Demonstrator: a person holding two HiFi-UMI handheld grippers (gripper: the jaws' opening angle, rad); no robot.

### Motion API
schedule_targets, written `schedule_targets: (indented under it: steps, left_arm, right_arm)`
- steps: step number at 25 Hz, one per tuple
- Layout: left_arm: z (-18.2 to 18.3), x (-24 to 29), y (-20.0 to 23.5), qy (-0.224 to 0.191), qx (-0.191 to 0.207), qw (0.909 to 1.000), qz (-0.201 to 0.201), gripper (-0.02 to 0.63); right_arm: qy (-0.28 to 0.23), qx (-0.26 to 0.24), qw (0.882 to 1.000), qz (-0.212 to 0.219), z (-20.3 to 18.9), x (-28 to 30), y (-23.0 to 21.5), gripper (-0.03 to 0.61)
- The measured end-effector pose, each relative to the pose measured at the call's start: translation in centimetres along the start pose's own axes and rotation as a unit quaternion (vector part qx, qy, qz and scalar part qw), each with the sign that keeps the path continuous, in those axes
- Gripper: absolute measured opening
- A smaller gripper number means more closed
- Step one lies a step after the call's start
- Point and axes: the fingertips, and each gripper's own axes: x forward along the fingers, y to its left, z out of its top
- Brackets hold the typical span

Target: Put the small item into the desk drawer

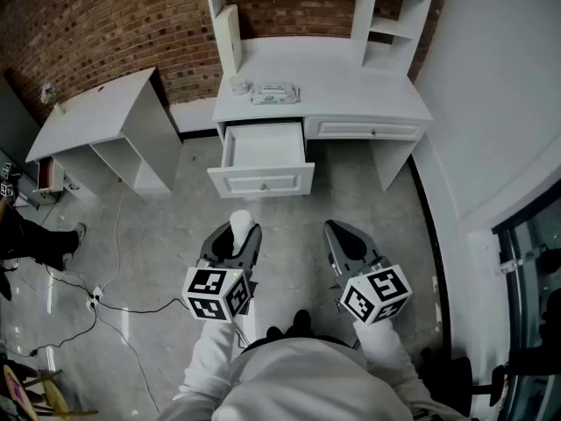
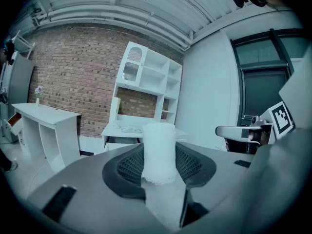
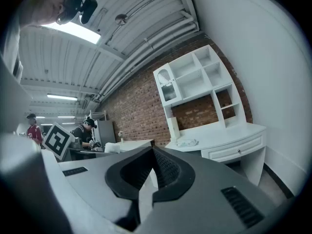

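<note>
head view: near the person, the left gripper [image 1: 237, 235] clamps a small white cylinder [image 1: 240, 220], well apart from the far desk [image 1: 351, 90] and its open drawer [image 1: 263, 147]. the right gripper [image 1: 340, 235] hovers to the right.
left gripper view: the jaws press on the cylinder's sides.
right gripper view: the jaws are clenched together, with nothing between them.

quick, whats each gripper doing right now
Left gripper: closed on the small white cylinder.
Right gripper: shut, nothing between its jaws.
</note>
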Motion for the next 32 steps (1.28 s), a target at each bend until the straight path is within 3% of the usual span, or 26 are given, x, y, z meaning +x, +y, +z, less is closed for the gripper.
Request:
schedule_targets:
  steps: [15, 19, 23, 32]
  left_arm:
    - [1.2, 2.3, -1.3, -0.021, -0.011, 0.9997, 0.004, 0.187]
    - [1.6, 3.0, -0.9, -0.026, -0.023, 0.9994, 0.004, 0.187]
    - [1.5, 4.2, -0.2, -0.023, -0.005, 0.9995, 0.021, 0.187]
    - [2.3, 9.3, 1.6, -0.012, -0.013, 0.9998, -0.008, 0.187]
  right_arm:
    - [-0.027, 0.015, 1.000, 0.001, 1.2, -0.8, -4.1, 0.028]
    - [-0.015, 0.015, 1.000, 0.005, 0.8, -0.5, -4.6, 0.028]
    - [-0.002, 0.025, 1.000, 0.010, 0.1, 0.0, -5.8, 0.028]
    - [-0.008, 0.034, 0.999, -0.003, 0.9, 3.7, -8.9, 0.028]
